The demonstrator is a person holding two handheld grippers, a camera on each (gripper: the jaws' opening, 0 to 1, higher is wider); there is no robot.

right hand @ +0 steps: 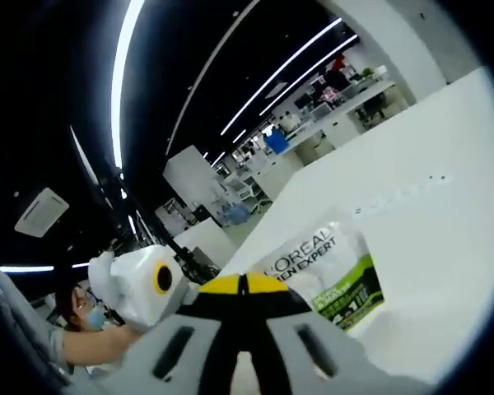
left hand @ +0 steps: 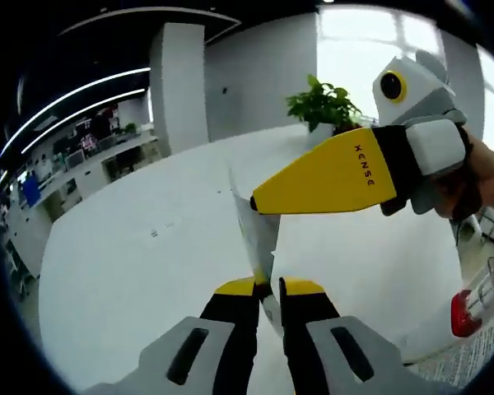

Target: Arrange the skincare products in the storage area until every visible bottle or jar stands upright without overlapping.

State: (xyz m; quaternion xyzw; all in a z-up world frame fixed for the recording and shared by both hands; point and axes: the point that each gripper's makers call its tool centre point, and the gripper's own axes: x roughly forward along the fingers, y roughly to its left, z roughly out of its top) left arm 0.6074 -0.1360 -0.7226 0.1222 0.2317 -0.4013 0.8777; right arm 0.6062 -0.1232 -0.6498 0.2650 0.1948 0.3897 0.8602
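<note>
White surface: the desk (left hand: 132, 271) carries the work; it is broad, glossy and bare around the held item.
Held item: one flat skincare pack (left hand: 259, 239), white with a green panel and dark lettering — seen edge-on in the left gripper view, face-on (right hand: 333, 271) in the right gripper view.
Pack position: raised above the desk between both grippers, standing on edge, not yet set down.
Left gripper (left hand: 267, 288): fingers together, clamped on the lower edge of the pack.
Right gripper (left hand: 255, 202): enters the left gripper view from the right, its yellow tip touching the upper edge of the pack; in its own view (right hand: 243, 284) the fingers are closed, and the pack lies just beyond the tips. Whether they pinch the pack or merely press against it cannot be told.
Reason for hold (judgement): a thin pack tips easily, so one gripper grasps low while the other steadies the top to bring it upright.
Red-capped item (left hand: 469, 313): one, at the right edge of the left gripper view, lying beside printed paper (left hand: 469, 358); type unclear.
Potted plant (left hand: 325, 103): one, far side of the desk.
Count: two grippers, one pack, one red-capped item, one plant.
Task state (judgement): placement still pending — pack not standing on its own.
</note>
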